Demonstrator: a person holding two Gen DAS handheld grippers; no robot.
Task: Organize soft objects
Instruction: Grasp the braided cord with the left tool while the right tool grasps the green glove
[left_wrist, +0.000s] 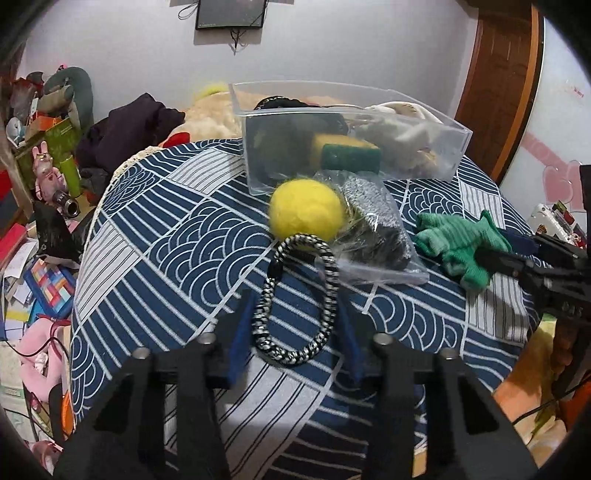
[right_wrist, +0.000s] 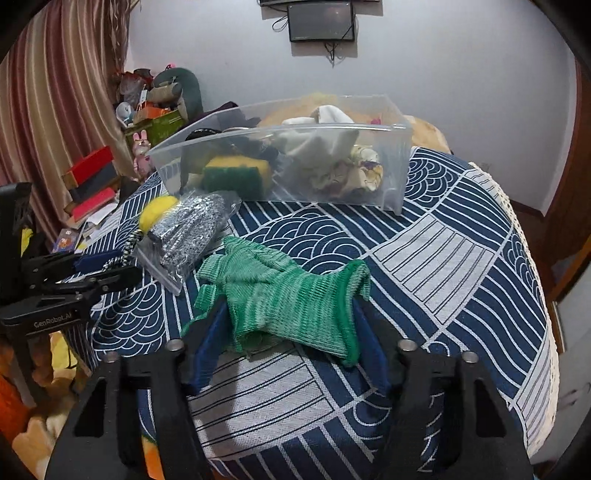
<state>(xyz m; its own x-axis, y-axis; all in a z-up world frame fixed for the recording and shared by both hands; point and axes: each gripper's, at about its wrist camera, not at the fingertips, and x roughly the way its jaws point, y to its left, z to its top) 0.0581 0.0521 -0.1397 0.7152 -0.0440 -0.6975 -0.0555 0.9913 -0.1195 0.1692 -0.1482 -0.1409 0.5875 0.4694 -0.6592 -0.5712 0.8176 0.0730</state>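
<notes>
A black-and-white braided loop (left_wrist: 297, 301) lies on the blue patterned cloth, between the open fingers of my left gripper (left_wrist: 295, 317). A yellow felt ball (left_wrist: 306, 209) and a bagged silver scrubber (left_wrist: 373, 229) lie just beyond it. A green knit glove (right_wrist: 288, 295) lies between the open fingers of my right gripper (right_wrist: 291, 328); it also shows in the left wrist view (left_wrist: 458, 243). A clear plastic bin (left_wrist: 351, 136) at the back holds a yellow-green sponge (left_wrist: 345, 153), a dark item and pale cloths.
The round table (right_wrist: 461, 266) is covered with a blue-and-white wave cloth. Clutter of books, toys and boxes (left_wrist: 40, 166) sits to the left, off the table. A wooden door (left_wrist: 498, 85) stands at the right.
</notes>
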